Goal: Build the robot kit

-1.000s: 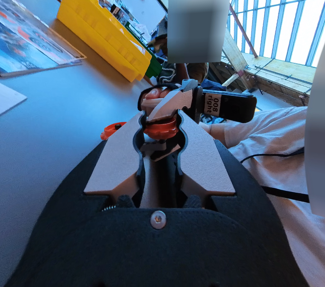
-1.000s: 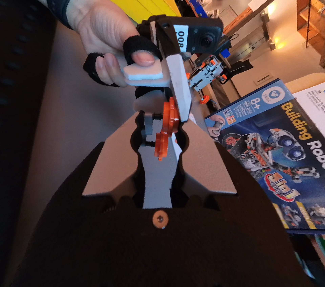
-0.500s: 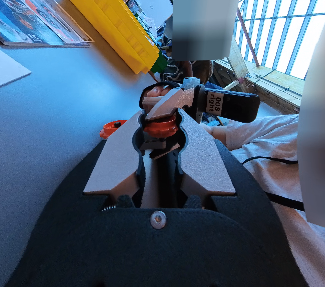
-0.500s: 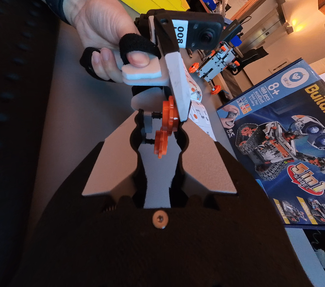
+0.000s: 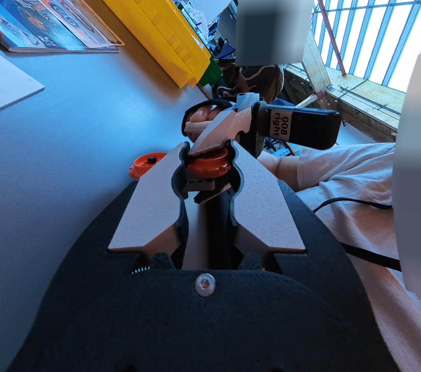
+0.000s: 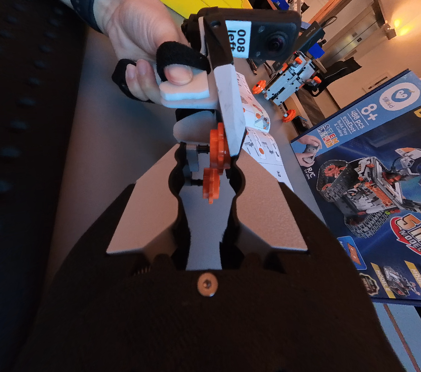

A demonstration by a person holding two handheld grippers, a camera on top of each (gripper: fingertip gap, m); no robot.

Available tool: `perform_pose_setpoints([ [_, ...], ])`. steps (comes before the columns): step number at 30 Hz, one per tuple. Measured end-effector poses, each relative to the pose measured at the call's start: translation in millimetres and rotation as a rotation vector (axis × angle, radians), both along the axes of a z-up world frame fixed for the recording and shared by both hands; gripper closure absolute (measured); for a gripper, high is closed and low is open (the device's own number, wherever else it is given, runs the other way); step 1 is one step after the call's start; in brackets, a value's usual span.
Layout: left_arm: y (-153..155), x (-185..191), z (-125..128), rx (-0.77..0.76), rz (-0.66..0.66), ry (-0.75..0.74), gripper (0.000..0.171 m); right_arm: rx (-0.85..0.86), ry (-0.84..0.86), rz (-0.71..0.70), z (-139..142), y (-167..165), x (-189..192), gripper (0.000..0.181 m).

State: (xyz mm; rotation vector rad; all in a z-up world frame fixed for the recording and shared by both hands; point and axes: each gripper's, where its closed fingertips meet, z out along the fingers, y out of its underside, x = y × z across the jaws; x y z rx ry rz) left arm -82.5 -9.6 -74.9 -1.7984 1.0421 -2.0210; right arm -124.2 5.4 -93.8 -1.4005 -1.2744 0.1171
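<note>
Both grippers hold one small assembly between them: a grey beam (image 6: 191,163) with black pins and two orange gears (image 6: 217,151). My right gripper (image 6: 207,153) is shut on it, one finger against the beam and the other against the larger gear. My left gripper (image 5: 207,149) is shut on the same assembly, and the larger orange gear (image 5: 207,165) spans its jaws. The left gripper's white finger (image 6: 230,110) presses the gear from the side. The right gripper's finger (image 5: 216,133) lies on top of the gear. A hand (image 6: 136,26) holds the left gripper.
A loose orange wheel (image 5: 147,161) lies on the grey table (image 5: 68,133) just left of the left gripper. Yellow bins (image 5: 148,19) stand behind. A blue toy box (image 6: 364,178), an instruction booklet (image 6: 262,140) and a part-built grey model (image 6: 287,85) lie to the right. Only a small space, under 4 cm, lies between the two pairs of fingers.
Both grippers have tilted and shifted together with the assembly, so the background slides in both views. The grip on the assembly looks unchanged.
</note>
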Motion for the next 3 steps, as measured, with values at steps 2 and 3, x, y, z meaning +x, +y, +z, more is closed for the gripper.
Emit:
perform_pose_setpoints([
  [2,-1.2,-0.3,-0.5,-0.001,-0.006,0.007,0.139,-0.01,0.006,0.011,-0.3,-1.5,-0.4,0.144],
  [3,-2.4,-1.3,-1.5,0.0,-0.02,0.014,0.139,-0.008,-0.003,0.016,-1.4,-2.1,-1.1,0.144],
])
